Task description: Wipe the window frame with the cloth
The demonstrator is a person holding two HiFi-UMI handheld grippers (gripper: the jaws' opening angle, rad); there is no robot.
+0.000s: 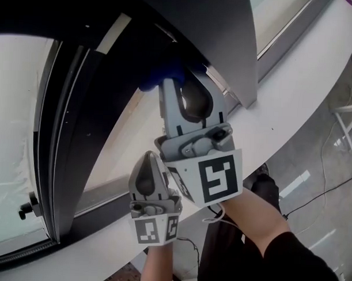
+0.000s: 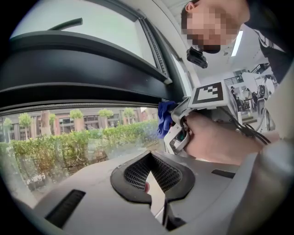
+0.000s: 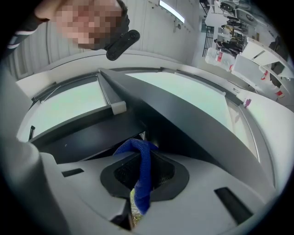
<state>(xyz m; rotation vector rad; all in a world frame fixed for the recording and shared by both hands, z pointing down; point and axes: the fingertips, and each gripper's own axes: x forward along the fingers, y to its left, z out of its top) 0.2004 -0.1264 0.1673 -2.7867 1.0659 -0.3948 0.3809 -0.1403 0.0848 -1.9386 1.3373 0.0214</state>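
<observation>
My right gripper [image 1: 173, 88] is clamped on the blue cloth [image 1: 162, 76], and its own view tells it best: the cloth [image 3: 143, 170] runs as a folded strip between the two dark pads and bunches out past the tips, right up against the dark window frame [image 3: 92, 133]. From the head view I see that bunch tucked into the shadowed corner of the frame [image 1: 78, 133], above the curved white sill [image 1: 293, 95]. It is too dark there for me to be sure the fabric is actually pressing on the metal, though it looks to be. The left gripper [image 1: 150, 165] sits lower and just beside the right one, nearly touching its marker cube. Its own view shows the left gripper [image 2: 150, 155] with its tips brought together and nothing between them, only a sliver of pale sill showing through the gap behind. That view also gives me what the others cannot: the cloth [image 2: 164, 117] from the side, poking out of the right gripper just under the frame's lower edge, the hand [image 2: 212, 138] wrapped round that gripper's grip, and hedges [image 2: 69, 142] and buildings outside through the glass. Only the head view shows the black window handle [image 1: 28, 207], far off to the left on the sash.
</observation>
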